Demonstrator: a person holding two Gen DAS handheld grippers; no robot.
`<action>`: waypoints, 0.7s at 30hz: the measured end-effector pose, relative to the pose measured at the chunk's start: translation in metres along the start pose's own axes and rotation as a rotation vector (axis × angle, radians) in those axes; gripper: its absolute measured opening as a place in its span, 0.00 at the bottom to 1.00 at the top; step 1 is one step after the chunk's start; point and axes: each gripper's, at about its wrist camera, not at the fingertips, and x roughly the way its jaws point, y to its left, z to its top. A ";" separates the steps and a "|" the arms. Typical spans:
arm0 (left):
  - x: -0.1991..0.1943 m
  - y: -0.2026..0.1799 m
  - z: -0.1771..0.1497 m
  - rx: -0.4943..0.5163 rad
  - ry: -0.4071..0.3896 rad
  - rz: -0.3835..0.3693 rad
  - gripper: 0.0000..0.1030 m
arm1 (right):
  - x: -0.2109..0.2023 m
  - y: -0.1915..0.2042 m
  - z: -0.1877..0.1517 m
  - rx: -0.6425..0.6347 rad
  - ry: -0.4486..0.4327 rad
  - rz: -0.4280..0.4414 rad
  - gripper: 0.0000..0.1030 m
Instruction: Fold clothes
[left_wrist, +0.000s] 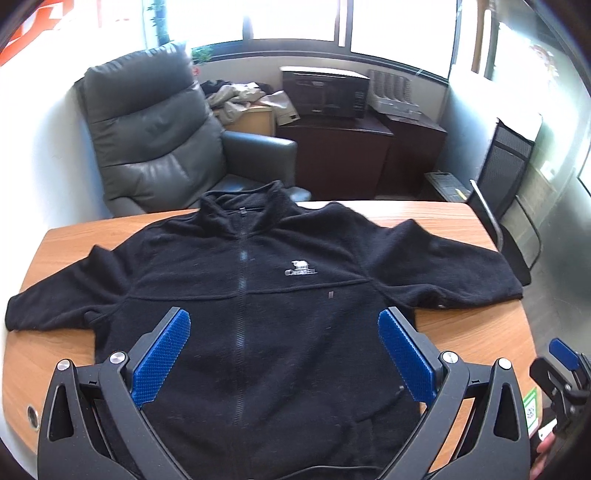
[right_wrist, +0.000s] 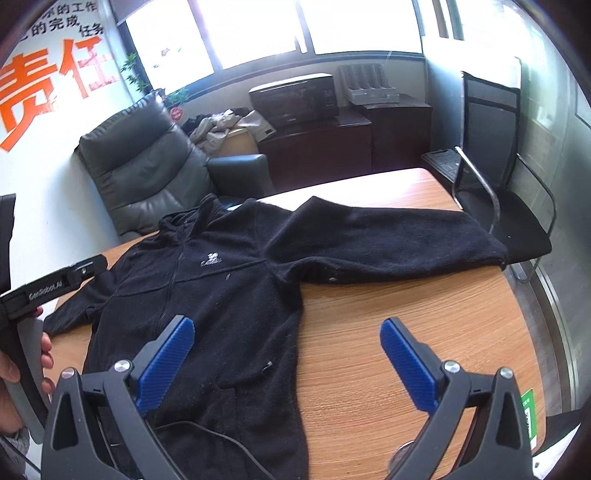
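Note:
A black fleece zip jacket (left_wrist: 258, 280) lies face up and spread flat on the wooden table (left_wrist: 472, 328), collar at the far edge, both sleeves stretched out sideways. It also shows in the right wrist view (right_wrist: 229, 280). My left gripper (left_wrist: 283, 332) is open and empty, held above the jacket's lower front, its blue pads on either side of the zipper. My right gripper (right_wrist: 287, 341) is open and empty, held over the jacket's right hem edge and bare table. The right sleeve (right_wrist: 399, 240) reaches to the table's right edge.
A grey leather armchair (left_wrist: 147, 136) stands behind the table. A black mesh chair (right_wrist: 495, 155) stands at the right. Dark cabinets (left_wrist: 340, 147) with a microwave and a pile of clothes line the back wall under the windows. A cable (right_wrist: 207, 432) lies on the jacket's hem.

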 end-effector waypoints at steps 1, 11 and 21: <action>0.001 -0.007 0.003 0.007 0.001 -0.014 1.00 | -0.002 -0.009 0.003 0.014 -0.011 -0.015 1.00; 0.016 -0.071 0.011 0.073 0.035 -0.021 1.00 | -0.018 -0.085 0.025 0.112 -0.073 -0.055 1.00; 0.050 -0.128 0.013 0.126 0.091 0.030 1.00 | 0.012 -0.168 0.037 0.187 -0.046 -0.057 1.00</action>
